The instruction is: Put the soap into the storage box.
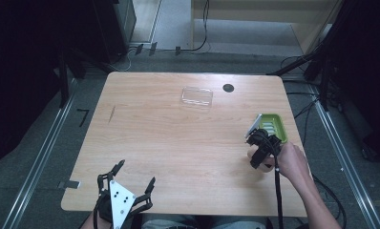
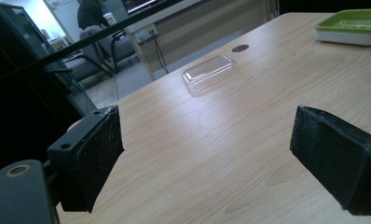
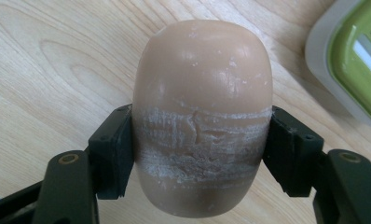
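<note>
Right gripper view: right hand-held gripper (image 3: 200, 154) clamped across the waist of a beige soap bar (image 3: 202, 93), held over the wooden worktop (image 3: 58, 70), with the green soap dish (image 3: 356, 60) at 2 o'clock, probably its destination. High view: left hand-held gripper (image 1: 133, 179) rests at 7 o'clock, jaws apart on nothing; the clear lid (image 1: 196, 96) waits at 12 o'clock, likely for capping afterwards.
</note>
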